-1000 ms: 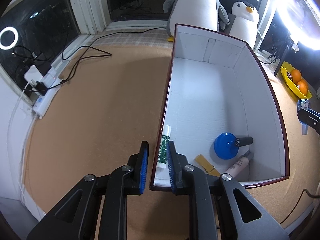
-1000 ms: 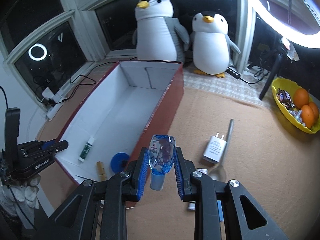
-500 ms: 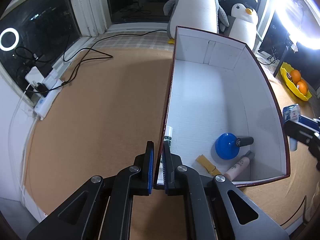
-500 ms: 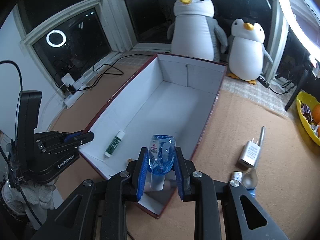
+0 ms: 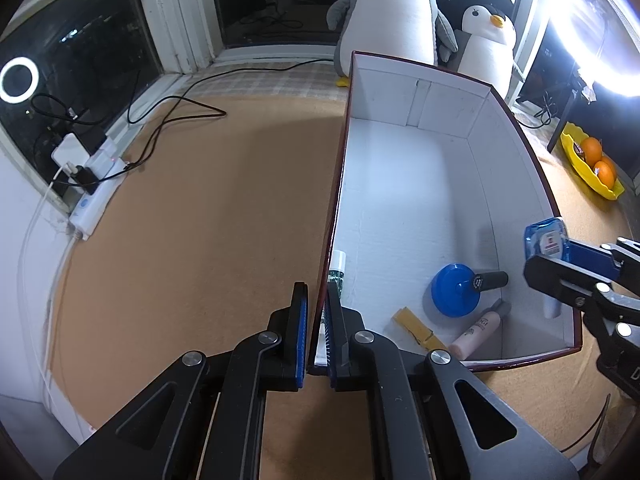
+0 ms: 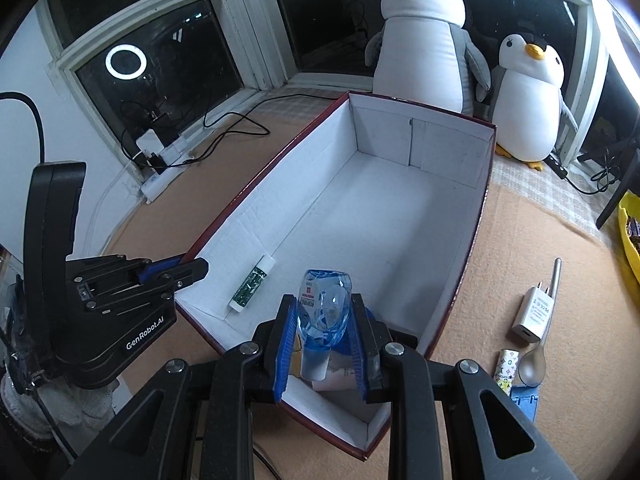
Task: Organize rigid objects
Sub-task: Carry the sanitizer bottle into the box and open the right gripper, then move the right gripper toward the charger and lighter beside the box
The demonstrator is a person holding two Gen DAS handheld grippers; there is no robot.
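Blue bottle point(image 6: 322, 312) now over box point(image 6: 408, 136) — four items inside.

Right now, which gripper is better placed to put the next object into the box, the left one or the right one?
The right gripper. It is shut on the small blue bottle and hangs over the near end of the box. The left gripper is clamped on the box's side wall, probably steadying it, and carries nothing to drop.

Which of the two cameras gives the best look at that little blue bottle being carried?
The right wrist view. There the blue bottle sits centred between the right gripper pads, label and white cap visible, above the box. The left wrist view catches only its top at the right edge, poking past the gripper.
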